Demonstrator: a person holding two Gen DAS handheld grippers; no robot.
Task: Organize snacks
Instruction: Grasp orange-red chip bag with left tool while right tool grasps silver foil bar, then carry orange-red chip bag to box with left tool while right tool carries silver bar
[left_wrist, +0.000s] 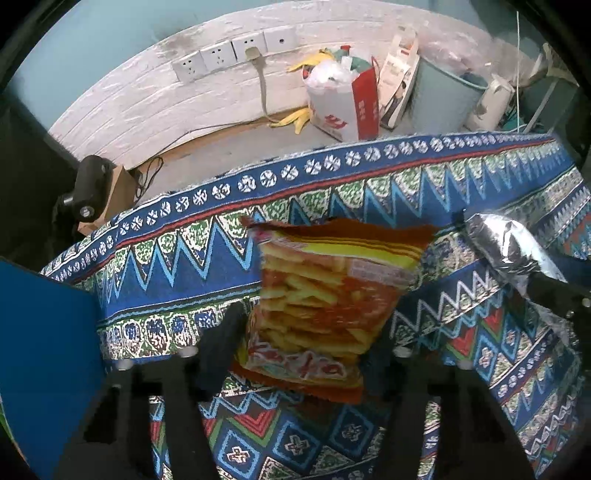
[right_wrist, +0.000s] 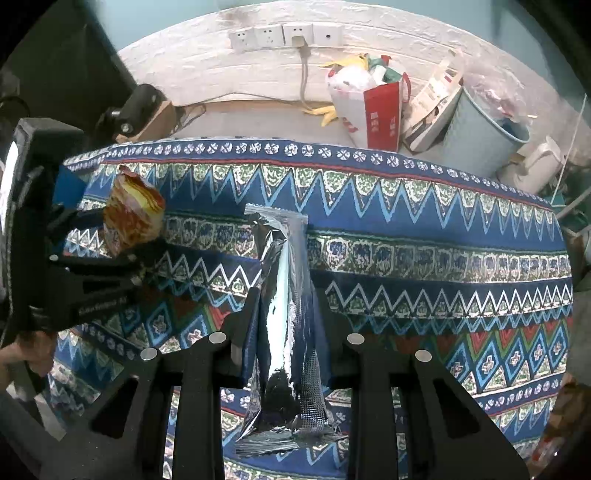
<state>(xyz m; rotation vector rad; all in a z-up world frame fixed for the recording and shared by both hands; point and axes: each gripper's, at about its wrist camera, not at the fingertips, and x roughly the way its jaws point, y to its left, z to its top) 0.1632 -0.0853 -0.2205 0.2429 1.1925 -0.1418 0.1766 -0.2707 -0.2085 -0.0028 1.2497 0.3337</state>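
Left wrist view looks steeply down on a table draped in a blue, green and red patterned cloth, where the left gripper has its two black fingers pressed against the sides of a red and yellow chip bag. That bag stands nearly upright between them, its printed front facing the camera and its torn-looking top edge pointing toward the far side of the table. At the right edge of the same view a silver foil packet shows, pinched by the dark tip of the other tool. Right wrist view shows the right gripper clamped tight on the silver foil packet, which runs lengthwise between the fingers with its crimped end toward the lens and its far end lifted above the cloth. To the left in this view, the left gripper holds the chip bag clear of the table, and part of a hand grips its handle. A blue panel sits at the left edge of the left wrist view. Beyond the table, on the floor by a white brick wall, stand a red and white shopping bag stuffed with rubbish, a pale blue bin and a row of wall sockets.
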